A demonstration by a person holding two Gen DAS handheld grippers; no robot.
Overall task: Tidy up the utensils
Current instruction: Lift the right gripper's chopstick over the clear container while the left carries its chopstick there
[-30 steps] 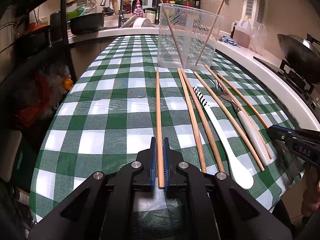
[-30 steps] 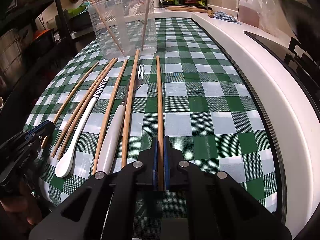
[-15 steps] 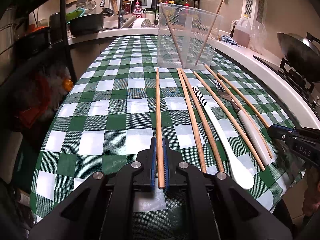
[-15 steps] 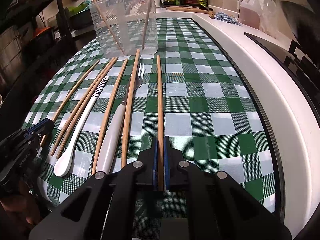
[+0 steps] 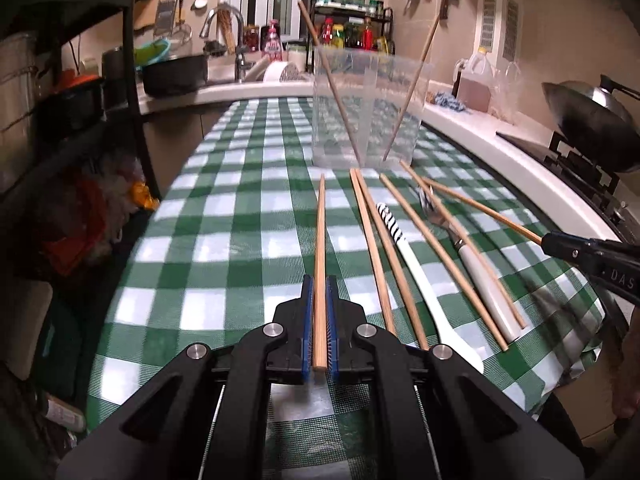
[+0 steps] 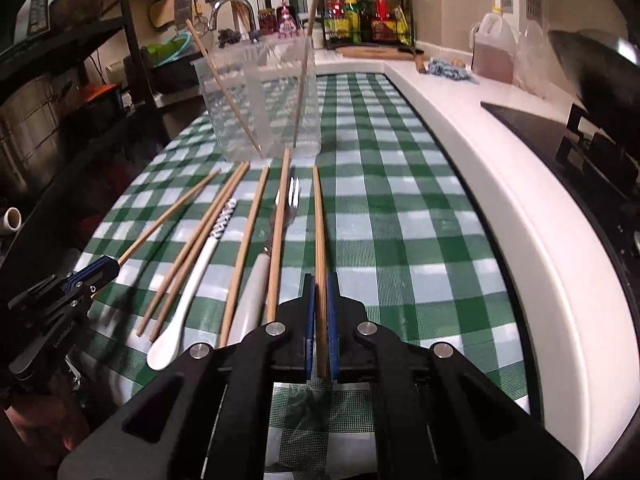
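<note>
My left gripper (image 5: 319, 284) is shut on a wooden chopstick (image 5: 320, 240) at the left of the row and holds it lifted off the cloth. My right gripper (image 6: 319, 280) is shut on another wooden chopstick (image 6: 319, 224) at the right of the row, also lifted. Between them several chopsticks (image 5: 376, 248), a white spoon (image 5: 424, 280) with a striped handle and a white-handled fork (image 5: 472, 256) lie on the green checked cloth. A clear plastic container (image 5: 370, 108) at the far end holds two chopsticks. The right gripper shows in the left wrist view (image 5: 560, 246), the left gripper in the right wrist view (image 6: 104, 268).
A white counter edge (image 6: 500, 184) runs along the right, with a stove and a wok (image 5: 592, 120) beyond. A sink and faucet (image 5: 228, 36) and a spice rack (image 6: 368, 16) stand at the back. A dark shelf unit (image 5: 80, 100) stands on the left.
Both grippers have risen and tilted, lifting their chopsticks off the cloth. The other utensils have not moved.
</note>
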